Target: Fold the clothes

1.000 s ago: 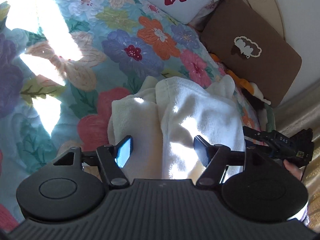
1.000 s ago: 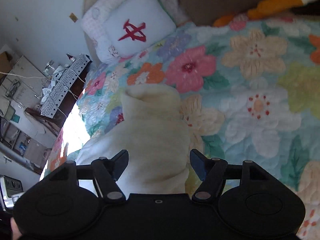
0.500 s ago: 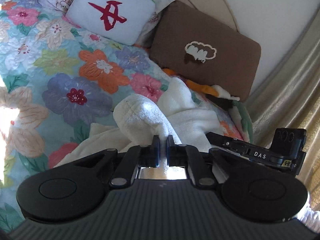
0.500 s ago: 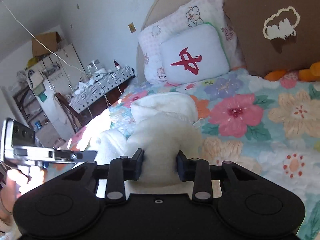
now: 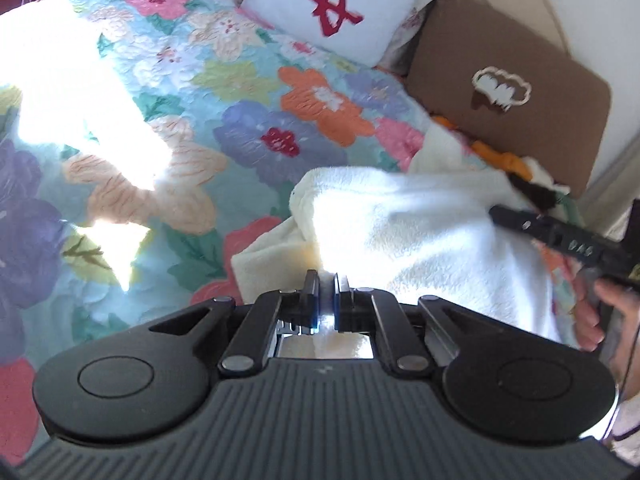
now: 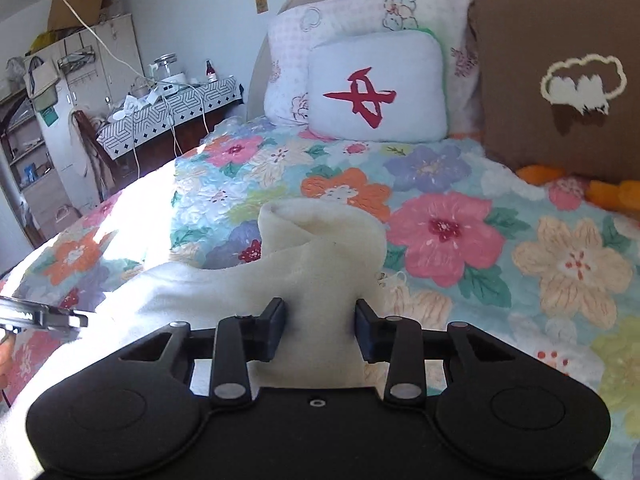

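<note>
The left hand-held gripper [image 5: 326, 294] is clenched on a thin edge of the cream fleece garment [image 5: 420, 232], its jaws nearly touching. The garment lies bunched on the floral quilt [image 5: 248, 128] of the bed, short of the pillows at the head edge. The right hand-held gripper [image 6: 320, 330] grasps a thicker fold of the same garment [image 6: 320, 280].

Plenty of open floral quilt [image 6: 520, 248] toward the bed's left edge and across its middle, nothing lying there. The head end is walled off by the white pillow [image 6: 380, 88] and brown cushion [image 6: 560, 80]. The cream garment [image 5: 420, 232] bunches up between both grippers, blocking that gap.
</note>
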The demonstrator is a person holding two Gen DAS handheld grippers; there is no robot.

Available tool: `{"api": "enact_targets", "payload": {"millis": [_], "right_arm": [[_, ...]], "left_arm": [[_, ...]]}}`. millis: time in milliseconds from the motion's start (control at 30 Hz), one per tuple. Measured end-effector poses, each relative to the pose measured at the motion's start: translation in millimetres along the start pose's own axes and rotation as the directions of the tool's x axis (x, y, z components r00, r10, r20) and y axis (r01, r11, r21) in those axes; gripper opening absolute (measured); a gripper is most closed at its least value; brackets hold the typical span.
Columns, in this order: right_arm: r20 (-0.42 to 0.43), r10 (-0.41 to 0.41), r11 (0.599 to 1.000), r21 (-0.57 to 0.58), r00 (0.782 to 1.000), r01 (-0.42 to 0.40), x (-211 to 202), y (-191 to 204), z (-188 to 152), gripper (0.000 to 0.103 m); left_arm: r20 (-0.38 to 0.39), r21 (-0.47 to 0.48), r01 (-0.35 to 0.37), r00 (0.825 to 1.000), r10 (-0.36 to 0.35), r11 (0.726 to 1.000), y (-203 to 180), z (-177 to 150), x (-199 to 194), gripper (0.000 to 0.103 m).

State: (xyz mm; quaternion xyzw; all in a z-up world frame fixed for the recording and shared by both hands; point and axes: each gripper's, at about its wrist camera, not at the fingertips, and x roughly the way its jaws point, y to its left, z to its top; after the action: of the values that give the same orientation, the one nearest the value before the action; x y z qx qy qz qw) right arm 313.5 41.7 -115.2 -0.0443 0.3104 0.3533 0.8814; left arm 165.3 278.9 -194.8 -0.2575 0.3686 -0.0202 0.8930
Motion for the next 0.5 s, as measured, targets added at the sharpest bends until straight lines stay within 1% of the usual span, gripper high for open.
{"api": "enact_targets", "payload": {"millis": [67, 133, 167, 200, 267, 333, 433, 467, 500], "right_arm": [[-0.002, -0.032, 0.999, -0.028, 0.999, 0.032, 3, 7, 6, 0.044], [0.001, -0.086, 0.996, -0.038, 0.996, 0.086, 5, 13, 12, 0.053], [0.013, -0.107, 0.994, -0.024, 0.994, 0.107, 2, 13, 15, 0.056], [0.028, -0.127, 0.992, -0.004, 0.992, 0.127, -1, 12, 17, 0.057], [0.027, -0.104, 0.991, 0.091, 0.994, 0.101, -10, 1, 20, 0.057], [0.013, -0.086, 0.978, 0.192, 0.996, 0.082, -19, -12, 18, 0.057], [-0.039, -0.025, 0.954, 0.298, 0.999, 0.035, -18, -28, 9, 0.057], [-0.056, -0.002, 0.943, 0.332, 0.998, 0.020, -17, -33, 5, 0.052], [-0.074, 0.047, 0.937, 0.350, 0.996, -0.018, -11, -35, 1, 0.023]], "left_arm": [[-0.005, -0.015, -0.004, 1.000, 0.004, 1.000, 2, -3, 0, 0.005], [-0.011, -0.030, -0.008, 1.000, 0.007, 1.000, 4, -5, 1, 0.006], [-0.013, -0.037, -0.010, 1.000, 0.009, 0.999, 5, -6, 1, 0.006], [-0.016, -0.044, -0.012, 1.000, 0.011, 0.999, 6, -8, 1, 0.006], [-0.022, -0.059, -0.016, 1.000, 0.014, 0.998, 8, -10, 1, 0.006], [-0.027, -0.074, -0.020, 0.999, 0.018, 0.997, 10, -13, 1, 0.006], [-0.036, -0.095, -0.026, 0.999, 0.023, 0.995, 13, -17, 2, 0.006], [-0.038, -0.103, -0.028, 0.999, 0.024, 0.994, 14, -18, 2, 0.006], [-0.041, -0.110, -0.030, 0.999, 0.026, 0.993, 15, -19, 2, 0.006]]}}
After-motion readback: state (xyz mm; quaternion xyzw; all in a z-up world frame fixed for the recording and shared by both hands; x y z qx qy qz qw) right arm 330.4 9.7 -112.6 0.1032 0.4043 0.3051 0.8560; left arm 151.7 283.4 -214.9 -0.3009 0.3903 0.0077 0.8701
